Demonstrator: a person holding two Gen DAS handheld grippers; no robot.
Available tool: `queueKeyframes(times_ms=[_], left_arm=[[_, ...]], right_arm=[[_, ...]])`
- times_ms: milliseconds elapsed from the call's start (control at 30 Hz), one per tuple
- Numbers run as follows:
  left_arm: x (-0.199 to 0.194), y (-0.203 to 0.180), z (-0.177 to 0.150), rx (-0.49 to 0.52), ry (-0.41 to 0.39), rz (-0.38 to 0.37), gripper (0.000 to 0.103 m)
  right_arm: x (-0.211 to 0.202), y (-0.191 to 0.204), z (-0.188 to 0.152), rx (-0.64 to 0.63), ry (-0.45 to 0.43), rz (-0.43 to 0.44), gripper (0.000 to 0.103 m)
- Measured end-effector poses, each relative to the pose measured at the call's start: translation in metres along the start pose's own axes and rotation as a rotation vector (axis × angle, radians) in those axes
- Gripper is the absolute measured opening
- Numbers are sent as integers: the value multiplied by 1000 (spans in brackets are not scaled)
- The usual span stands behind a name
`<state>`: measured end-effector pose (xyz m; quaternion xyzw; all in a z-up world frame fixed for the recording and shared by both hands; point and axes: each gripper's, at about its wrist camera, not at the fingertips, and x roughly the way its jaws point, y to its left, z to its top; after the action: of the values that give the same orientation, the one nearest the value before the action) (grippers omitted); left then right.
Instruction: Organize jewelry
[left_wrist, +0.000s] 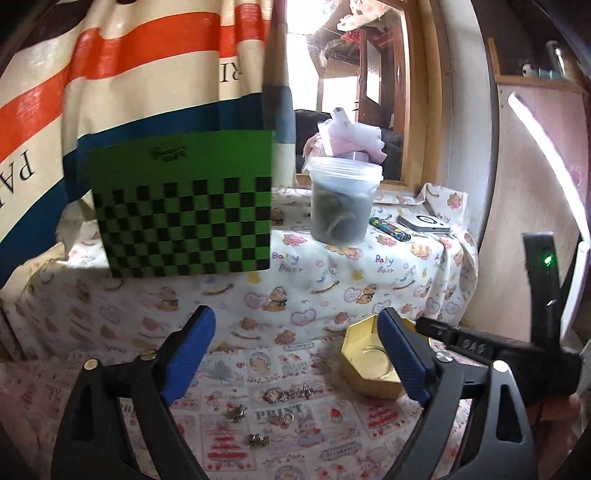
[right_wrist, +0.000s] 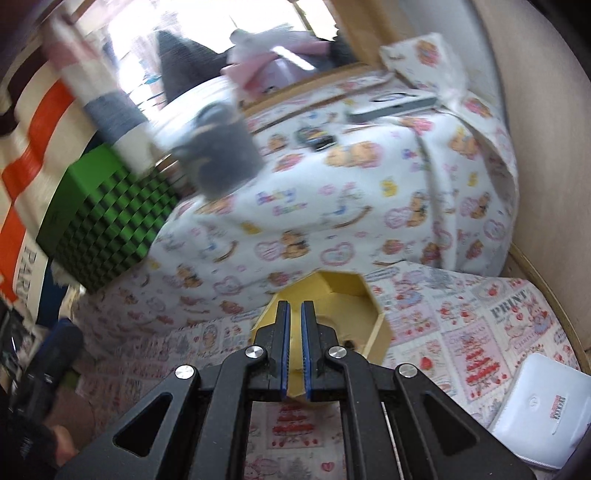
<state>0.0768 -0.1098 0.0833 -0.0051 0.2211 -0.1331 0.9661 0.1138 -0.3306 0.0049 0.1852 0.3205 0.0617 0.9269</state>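
My left gripper (left_wrist: 295, 354) hangs spread and empty above small silver jewelry pieces (left_wrist: 284, 395) scattered on the printed cloth (left_wrist: 332, 295); my right gripper (right_wrist: 294, 314), pressed together, hovers over the gold octagonal tin (right_wrist: 373, 306). Next I judge: lower, pinch one piece.

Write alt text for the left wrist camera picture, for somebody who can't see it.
The left gripper, its blue-padded jaws wide open and empty, sits above small metal jewelry pieces scattered on a printed patchwork cloth. A gold hexagonal tin box stands open beside the right jaw. Behind, on a teddy-bear cloth, stand a green-and-black checkered box and a lidded translucent plastic tub.
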Motion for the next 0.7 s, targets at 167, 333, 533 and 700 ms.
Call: queueKeyframes(times_ms=[167,333,533,700], left_arm=[[-18,12,-6,12,-58,43,94],[-27,15,-22,74,-142,102,96],[-27,35,-31,11,-152,80,98],[-28,50,-39,1,-166,160,102]], right_arm=[[-2,19,-7,-65,-21,-6,6],[-4,24,-9,-101,-55,-26,17],[-2,29,-13,-137,-72,-50,17],[3,34,-19,-163,-71,-57,18]])
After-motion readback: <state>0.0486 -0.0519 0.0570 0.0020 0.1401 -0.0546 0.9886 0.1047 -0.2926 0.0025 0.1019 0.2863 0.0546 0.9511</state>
